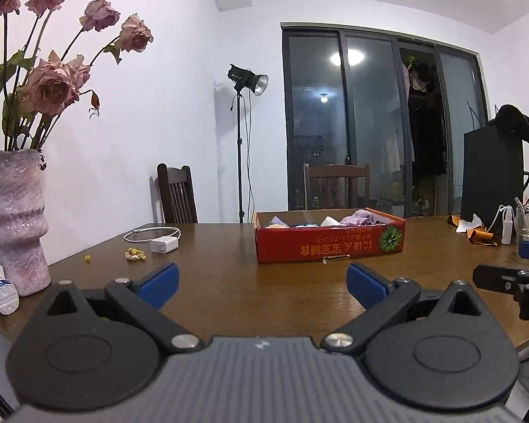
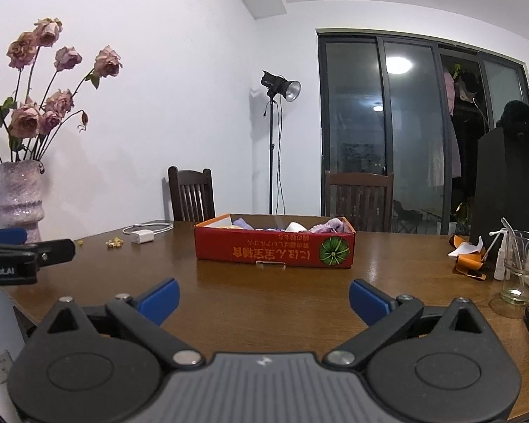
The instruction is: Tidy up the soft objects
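A shallow red cardboard box (image 1: 329, 243) stands on the brown wooden table (image 1: 229, 289) ahead of both grippers. Soft cloth items (image 1: 356, 219) in purple, white and yellow lie inside it; they also show in the right wrist view (image 2: 321, 227), in the same box (image 2: 275, 252). My left gripper (image 1: 262, 283) is open and empty, low over the table, short of the box. My right gripper (image 2: 264, 301) is open and empty, also short of the box. Each gripper shows at the edge of the other's view.
A pink vase of dried roses (image 1: 12, 218) stands at the left table edge. A white charger with cable (image 1: 164, 245) and crumbs (image 1: 134, 254) lie left of the box. A glass (image 2: 520, 268), a black bag (image 2: 504, 190) and orange scraps (image 2: 467, 261) stand right. Two chairs are behind.
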{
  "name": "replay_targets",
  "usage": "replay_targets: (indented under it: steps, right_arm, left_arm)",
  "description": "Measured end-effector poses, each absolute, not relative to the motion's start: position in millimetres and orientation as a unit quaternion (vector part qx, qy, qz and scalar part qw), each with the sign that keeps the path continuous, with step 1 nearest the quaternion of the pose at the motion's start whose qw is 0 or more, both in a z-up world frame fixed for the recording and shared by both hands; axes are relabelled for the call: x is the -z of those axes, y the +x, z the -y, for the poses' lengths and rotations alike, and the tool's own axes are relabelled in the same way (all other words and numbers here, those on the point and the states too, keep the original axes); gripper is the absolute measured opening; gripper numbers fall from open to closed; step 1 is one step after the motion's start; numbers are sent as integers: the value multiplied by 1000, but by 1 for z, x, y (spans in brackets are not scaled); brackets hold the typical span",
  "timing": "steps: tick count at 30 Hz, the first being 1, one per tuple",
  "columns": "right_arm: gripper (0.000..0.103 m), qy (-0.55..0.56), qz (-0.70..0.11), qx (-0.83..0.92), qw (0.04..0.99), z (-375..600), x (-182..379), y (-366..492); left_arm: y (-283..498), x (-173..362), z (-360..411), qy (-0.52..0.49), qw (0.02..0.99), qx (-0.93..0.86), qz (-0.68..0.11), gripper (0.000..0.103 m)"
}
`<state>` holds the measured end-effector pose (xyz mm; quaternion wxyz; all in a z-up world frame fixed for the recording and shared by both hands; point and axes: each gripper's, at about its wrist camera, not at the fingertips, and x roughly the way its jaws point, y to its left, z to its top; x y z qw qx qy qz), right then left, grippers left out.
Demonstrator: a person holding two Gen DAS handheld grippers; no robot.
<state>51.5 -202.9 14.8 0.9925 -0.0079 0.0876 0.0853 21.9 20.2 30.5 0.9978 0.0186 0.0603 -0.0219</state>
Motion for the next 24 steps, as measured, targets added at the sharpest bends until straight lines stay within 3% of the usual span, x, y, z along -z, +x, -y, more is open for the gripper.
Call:
replay_targets:
  steps: [24]
  right_arm:
    - [103,-6,-96,-73,993,204,-8,53]
  left_arm:
    - [21,-31,-18,17,997,28,-64,103]
